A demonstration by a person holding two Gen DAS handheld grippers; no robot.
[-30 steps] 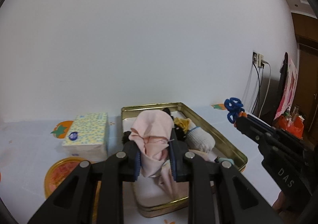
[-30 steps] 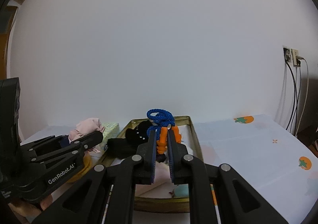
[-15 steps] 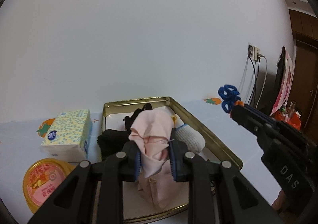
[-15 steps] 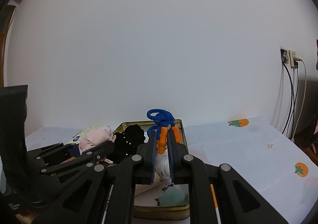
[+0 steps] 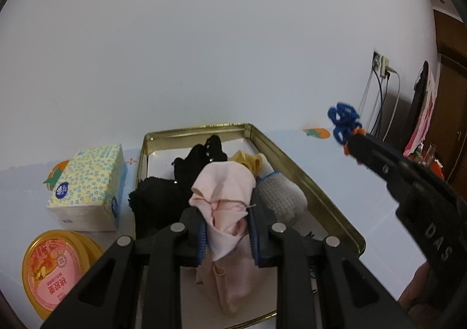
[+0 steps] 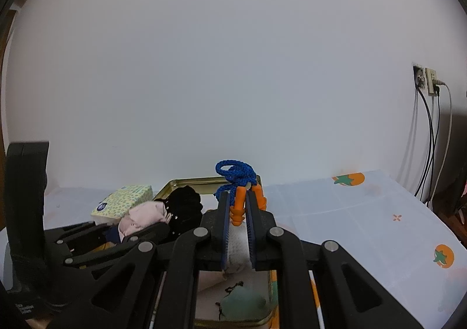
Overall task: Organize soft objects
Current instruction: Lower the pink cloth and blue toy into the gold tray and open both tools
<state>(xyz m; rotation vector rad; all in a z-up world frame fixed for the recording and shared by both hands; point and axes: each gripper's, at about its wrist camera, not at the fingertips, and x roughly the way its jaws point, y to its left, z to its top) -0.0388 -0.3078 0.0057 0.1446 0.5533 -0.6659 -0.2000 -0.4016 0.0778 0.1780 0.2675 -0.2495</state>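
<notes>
Left wrist view: your left gripper (image 5: 227,229) is clamped on a pink cloth (image 5: 223,197), held above the gold tray (image 5: 306,183). Upper folds bunch over the pads; the tail hangs into the tray near its front end. Cloth looks light, limp, non-slip; it will sag and drape, so grip at the bunched middle, not a loose corner. In the tray: black knit items (image 5: 186,183), a yellow piece (image 5: 248,161), a white knit glove (image 5: 280,200). Beside the tray, left: tissue pack (image 5: 87,185) and round yellow-lidded tub (image 5: 55,264). The right gripper shows at the right edge, well apart from the tray rim.

Right wrist view: your right gripper (image 6: 238,218) is closed narrow on orange corded earplugs (image 6: 239,206), blue cord (image 6: 235,172) looped above the tips. Plugs look soft, compressible, very light; cord is floppy and may snag on the fingers at release. Hold by the plug bodies, as now. A teal soft item (image 6: 242,304) lies at the tray's near end, below the fingers. Tablecloth (image 6: 364,226) is to the right.
</notes>
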